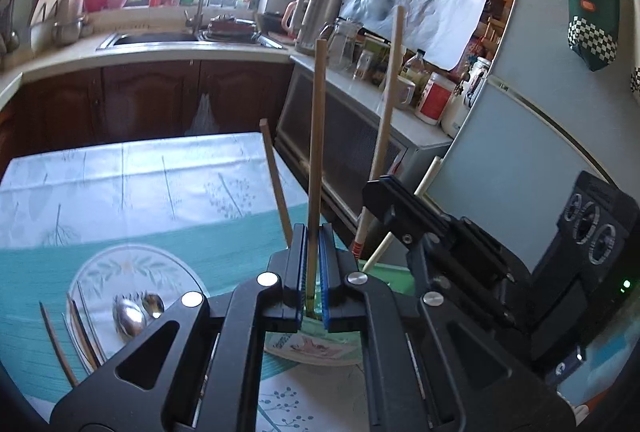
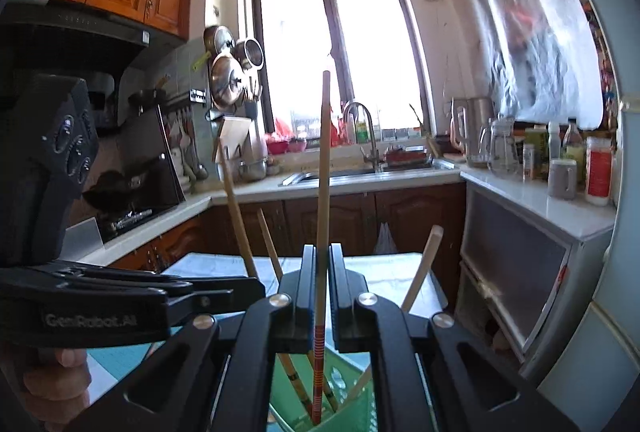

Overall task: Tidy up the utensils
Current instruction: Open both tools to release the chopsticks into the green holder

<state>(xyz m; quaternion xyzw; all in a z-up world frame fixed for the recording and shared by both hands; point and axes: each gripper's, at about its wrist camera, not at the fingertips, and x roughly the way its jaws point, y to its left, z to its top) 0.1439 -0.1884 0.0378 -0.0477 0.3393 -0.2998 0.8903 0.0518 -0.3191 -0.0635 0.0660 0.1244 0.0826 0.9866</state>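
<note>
left of the green holder (image 2: 352,408), a white patterned plate (image 1: 132,264) lies on the teal and white tablecloth (image 1: 120,168). two metal spoons (image 1: 132,316) rest on the plate. thin dark utensils (image 1: 80,332) lie at the plate's left rim; their type cannot be told.

the left gripper (image 1: 313,272) is nearly closed, with blue pads (image 1: 325,272) clamping one brown chopstick (image 1: 316,152). this chopstick stands near upright, and its lower end points down toward the holder. a person's hand (image 2: 56,380) grips the left tool's handle.

the right gripper (image 2: 322,292), just right of the left gripper, is also nearly closed. it clamps a pale chopstick with a red-striped lower end (image 2: 323,192). that striped end reaches inside the holder.

three more wooden chopsticks (image 2: 240,216) stand tilted in the holder, leaning outward to both sides.
</note>
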